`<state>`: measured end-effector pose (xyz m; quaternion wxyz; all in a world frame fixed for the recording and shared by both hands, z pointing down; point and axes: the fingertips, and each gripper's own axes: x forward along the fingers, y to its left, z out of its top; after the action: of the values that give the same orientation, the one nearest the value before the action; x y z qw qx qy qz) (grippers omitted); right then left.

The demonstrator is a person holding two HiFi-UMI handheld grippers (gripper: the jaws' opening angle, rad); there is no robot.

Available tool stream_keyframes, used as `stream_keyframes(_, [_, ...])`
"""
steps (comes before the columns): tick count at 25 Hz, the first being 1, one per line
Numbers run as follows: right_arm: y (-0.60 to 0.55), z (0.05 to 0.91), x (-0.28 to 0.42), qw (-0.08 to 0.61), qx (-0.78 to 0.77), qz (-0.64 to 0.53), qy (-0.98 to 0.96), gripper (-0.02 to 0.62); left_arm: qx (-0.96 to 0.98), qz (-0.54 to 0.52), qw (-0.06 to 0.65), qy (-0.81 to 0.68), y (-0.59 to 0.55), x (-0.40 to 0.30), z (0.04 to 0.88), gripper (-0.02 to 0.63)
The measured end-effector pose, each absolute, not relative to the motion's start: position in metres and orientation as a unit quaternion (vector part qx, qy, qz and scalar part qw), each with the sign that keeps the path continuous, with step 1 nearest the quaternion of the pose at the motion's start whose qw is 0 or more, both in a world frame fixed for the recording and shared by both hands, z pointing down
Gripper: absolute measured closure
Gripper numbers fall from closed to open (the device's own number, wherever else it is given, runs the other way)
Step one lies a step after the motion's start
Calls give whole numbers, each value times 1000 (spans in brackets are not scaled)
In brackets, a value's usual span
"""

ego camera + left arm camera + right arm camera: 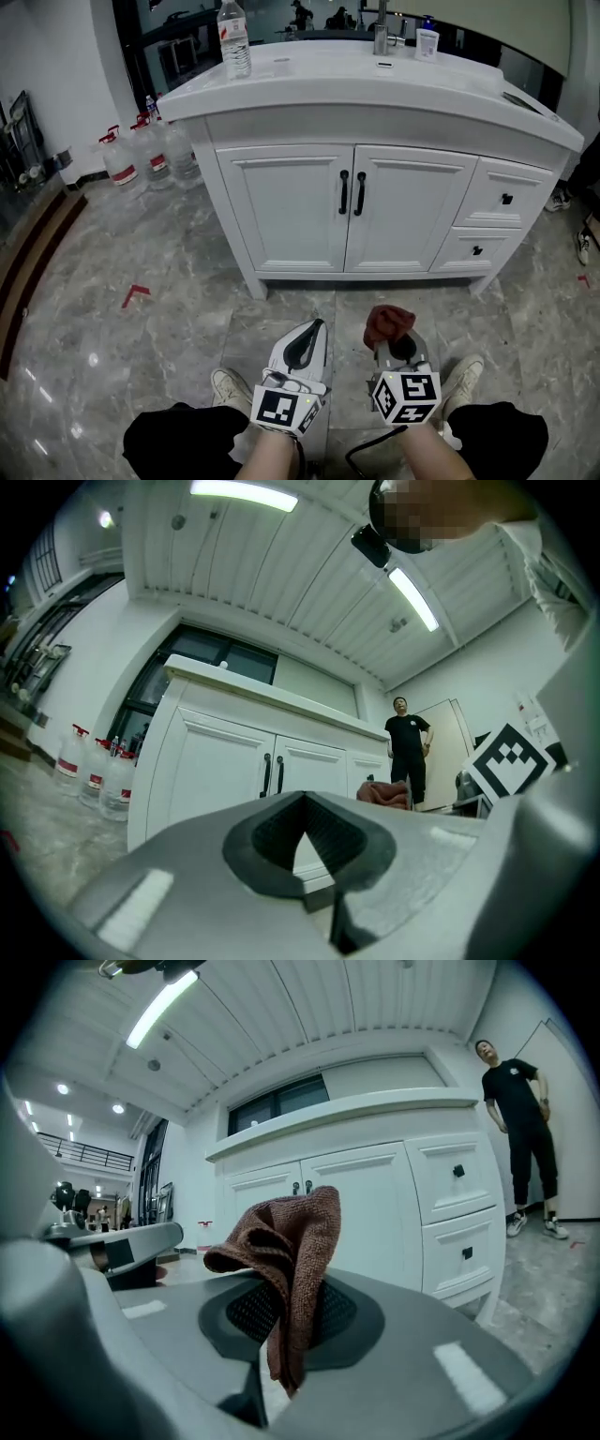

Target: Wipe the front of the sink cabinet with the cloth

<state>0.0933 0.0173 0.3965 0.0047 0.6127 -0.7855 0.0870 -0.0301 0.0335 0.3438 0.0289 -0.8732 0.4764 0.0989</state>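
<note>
Grey marble floor (169,281) before white sink cabinet (281,202): two doors with black handles (352,192), two drawers at right. Cloth (291,1241): reddish-brown, knit texture, crumpled, bunched upward, end hanging down between pads. Right tongs (397,345) clamped on cloth, above floor, short of cabinet front, not touching it. Left tongs (312,330) closed, nothing between, just beside right. Water bottle (233,37) near cabinet top's left edge, red label too small to read. Black-and-white square markers on cubes (406,396).
</note>
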Motion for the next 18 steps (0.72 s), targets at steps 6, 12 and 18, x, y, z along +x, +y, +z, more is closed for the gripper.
stream_keyframes(6, [52, 388, 82, -2, 615, 77, -785, 517, -872, 107, 47, 475, 67, -43, 329, 606])
stream_keyframes(12, [72, 386, 86, -4, 620, 79, -781, 517, -874, 105, 67, 470, 87, -39, 320, 606])
stream_keyframes(18, [77, 381, 93, -11, 624, 74, -778, 517, -878, 108, 67, 461, 97, -26, 317, 606])
